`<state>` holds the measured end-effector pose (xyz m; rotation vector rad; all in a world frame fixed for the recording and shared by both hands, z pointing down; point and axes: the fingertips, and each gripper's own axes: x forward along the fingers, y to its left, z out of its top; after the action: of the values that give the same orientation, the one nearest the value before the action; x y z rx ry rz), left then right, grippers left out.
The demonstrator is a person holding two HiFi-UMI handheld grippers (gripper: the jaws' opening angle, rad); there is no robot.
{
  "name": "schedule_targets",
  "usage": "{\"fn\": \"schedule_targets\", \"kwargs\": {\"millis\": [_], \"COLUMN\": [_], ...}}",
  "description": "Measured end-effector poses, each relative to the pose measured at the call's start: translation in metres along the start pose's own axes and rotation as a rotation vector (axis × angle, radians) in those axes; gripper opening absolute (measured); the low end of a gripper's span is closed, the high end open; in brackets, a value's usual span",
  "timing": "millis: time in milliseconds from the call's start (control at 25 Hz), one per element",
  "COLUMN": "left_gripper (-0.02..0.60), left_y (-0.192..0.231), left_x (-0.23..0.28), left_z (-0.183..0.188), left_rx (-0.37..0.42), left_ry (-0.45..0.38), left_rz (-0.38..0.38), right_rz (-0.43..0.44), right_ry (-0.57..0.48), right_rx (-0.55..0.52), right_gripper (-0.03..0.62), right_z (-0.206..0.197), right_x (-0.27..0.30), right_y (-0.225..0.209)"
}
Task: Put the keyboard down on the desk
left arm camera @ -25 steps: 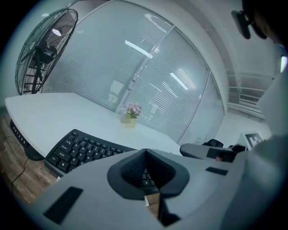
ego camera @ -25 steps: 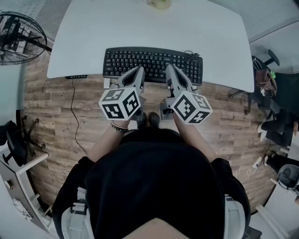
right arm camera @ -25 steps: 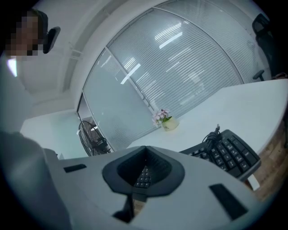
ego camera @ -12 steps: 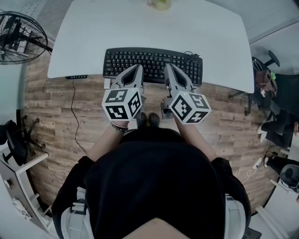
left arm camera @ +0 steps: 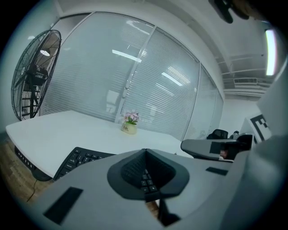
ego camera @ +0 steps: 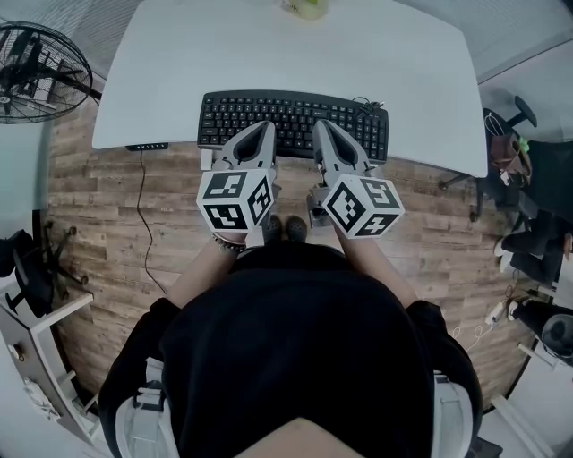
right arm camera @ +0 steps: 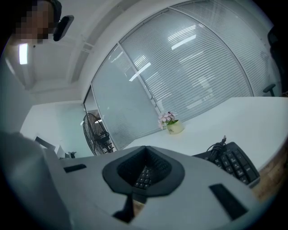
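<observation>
The black keyboard [ego camera: 295, 116] lies flat on the white desk [ego camera: 269, 54], along its near edge. My left gripper [ego camera: 264, 134] reaches over the keyboard's front rows left of centre, jaws shut, with nothing visible between them. My right gripper [ego camera: 320, 131] does the same right of centre, also shut. In the left gripper view the shut left gripper [left arm camera: 145, 150] points over the keyboard [left arm camera: 78, 159], whose keys show past the tips. The right gripper view shows the right gripper [right arm camera: 145, 147] shut above the keyboard [right arm camera: 234, 161], with a coiled cable [right arm camera: 220, 146] on its far corner.
A small flower pot [ego camera: 304, 7] stands at the desk's far edge. A floor fan [ego camera: 36, 72] stands at the left. A power strip [ego camera: 148, 146] hangs under the desk's near left edge. Dark office chairs [ego camera: 510, 143] are at the right. Wooden floor lies beneath me.
Both grippers have rolled a little, and the left one has shifted slightly right. The keyboard has not moved.
</observation>
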<state>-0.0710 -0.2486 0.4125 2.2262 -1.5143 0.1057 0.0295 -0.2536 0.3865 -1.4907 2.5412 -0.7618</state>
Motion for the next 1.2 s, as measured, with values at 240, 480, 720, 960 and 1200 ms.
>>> {"fn": "schedule_targets", "kwargs": {"millis": [240,480,720,960,1200], "left_gripper": [0.011,0.011,0.011,0.011,0.011], "left_y": [-0.0021,-0.0012,-0.0010,-0.0011,0.0011], "left_x": [-0.0022,-0.0033,-0.0051,-0.0072,-0.0074], "left_z": [0.0009,0.0046,0.0057,0.0065,0.0047], "left_rx": [-0.005,0.001,0.005,0.004,-0.002], "left_ry": [-0.009,-0.024,-0.034,-0.044,-0.039], "left_rz": [-0.015,-0.011,-0.008,-0.008,-0.008], "right_rz": [0.002,0.001,0.003,-0.002,-0.003], "right_ry": [-0.005,-0.015,-0.011,-0.012,-0.014], "right_rx": [-0.005,-0.014,-0.030,-0.022,-0.024], "right_gripper": [0.005,0.005,0.005,0.005,0.005], "right_z": [0.0015,0.0051,0.0040,0.0023,0.0028], "right_x": [-0.0012,-0.0023,-0.0039,-0.0065,-0.0077], "right_y": [-0.0002,-0.0024,-0.0005,-0.0024,-0.0014]}}
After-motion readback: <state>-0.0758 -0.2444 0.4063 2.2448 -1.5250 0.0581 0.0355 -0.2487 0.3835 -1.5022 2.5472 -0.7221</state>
